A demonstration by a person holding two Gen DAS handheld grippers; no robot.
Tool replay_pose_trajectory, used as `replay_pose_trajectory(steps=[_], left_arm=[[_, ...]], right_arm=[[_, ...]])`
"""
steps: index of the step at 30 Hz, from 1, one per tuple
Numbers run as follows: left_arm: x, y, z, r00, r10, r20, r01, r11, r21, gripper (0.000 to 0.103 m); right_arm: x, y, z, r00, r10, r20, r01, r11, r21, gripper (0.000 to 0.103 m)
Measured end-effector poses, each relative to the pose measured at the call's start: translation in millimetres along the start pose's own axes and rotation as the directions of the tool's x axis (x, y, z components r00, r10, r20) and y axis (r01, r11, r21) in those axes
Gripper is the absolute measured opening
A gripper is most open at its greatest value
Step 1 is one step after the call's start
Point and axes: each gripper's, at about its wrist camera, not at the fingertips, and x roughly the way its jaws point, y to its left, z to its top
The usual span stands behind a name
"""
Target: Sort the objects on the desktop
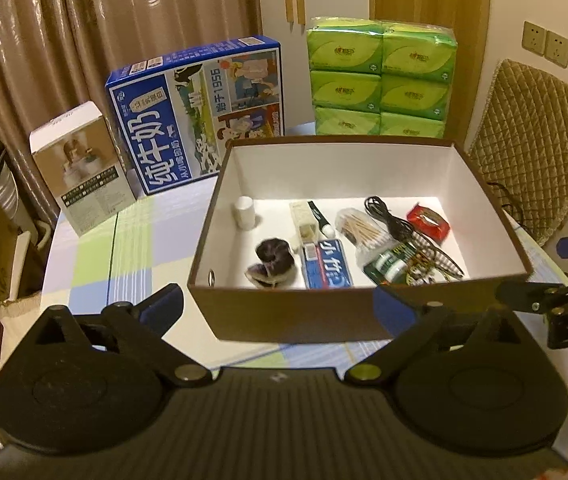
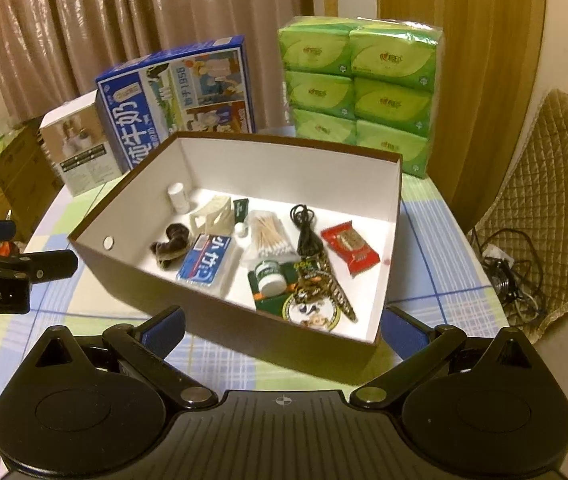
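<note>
Left wrist view: the left gripper (image 1: 278, 306) is seen spread wide and empty, as is the right gripper (image 2: 282, 326); sorted items such as cotton swabs (image 2: 270, 236) are gathered inside the brown box (image 1: 296, 316) on the checked tablecloth (image 1: 124, 248)

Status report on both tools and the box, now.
Left tool open, empty. Right tool open, empty. Brown box holds the sorted items. Nothing in the way.
</note>
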Motion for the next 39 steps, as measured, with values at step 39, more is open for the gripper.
replay_pose_trajectory(steps=[39], left_arm=[[-71.5,-10.7,-64.4,0.998,0.029,-0.061,-0.030,0.999,-0.010,0.100]], right_arm=[[-67.3,23.4,-47.1,0.998,-0.018,0.056,0.021,0.998,-0.057,0.101]])
